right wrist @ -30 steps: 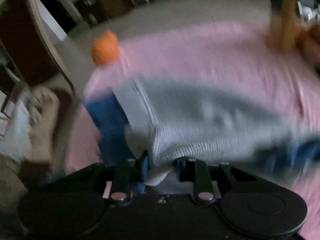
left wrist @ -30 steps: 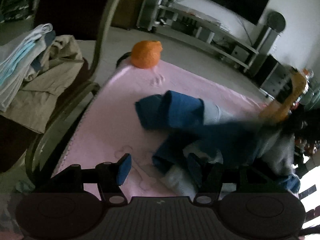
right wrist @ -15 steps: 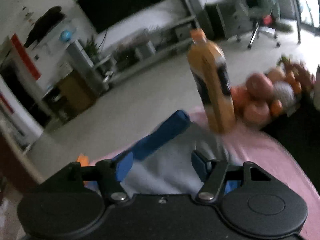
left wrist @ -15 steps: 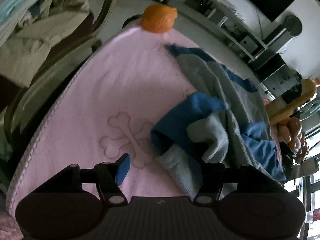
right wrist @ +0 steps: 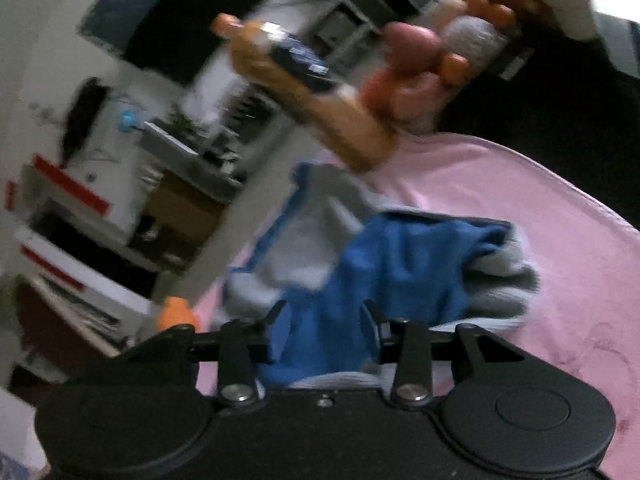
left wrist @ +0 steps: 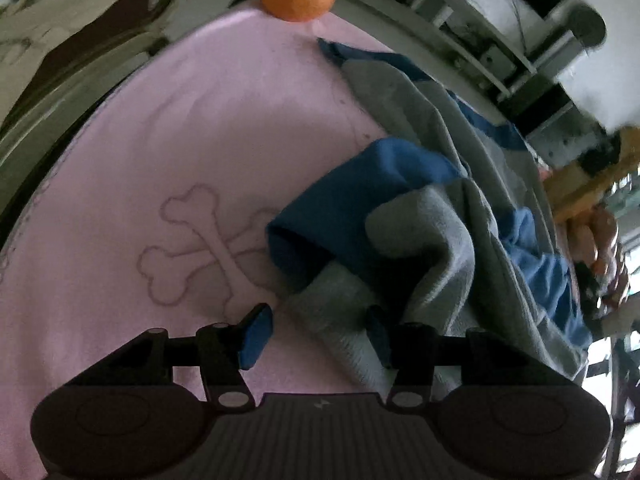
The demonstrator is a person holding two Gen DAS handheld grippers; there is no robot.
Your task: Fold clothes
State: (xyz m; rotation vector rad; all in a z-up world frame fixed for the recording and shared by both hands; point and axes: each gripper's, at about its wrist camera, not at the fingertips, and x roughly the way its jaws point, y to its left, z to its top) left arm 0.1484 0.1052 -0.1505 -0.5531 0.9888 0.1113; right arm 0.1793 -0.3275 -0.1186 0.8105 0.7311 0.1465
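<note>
Pink blanket (left wrist: 120,184) fills more of my view now; both grippers, left (left wrist: 316,334) and right (right wrist: 324,328), have been closing around the sweater (left wrist: 432,216), not pinching.

White wall (right wrist: 48,52) at 10 o'clock in right wrist view carries a dark flat screen (right wrist: 176,20); low white shelving (right wrist: 72,216) with red strips sits at 9 o'clock. Left wrist view: long white media shelf (left wrist: 460,20) at 1 o'clock, bright window light (left wrist: 600,364) at 4 o'clock
</note>
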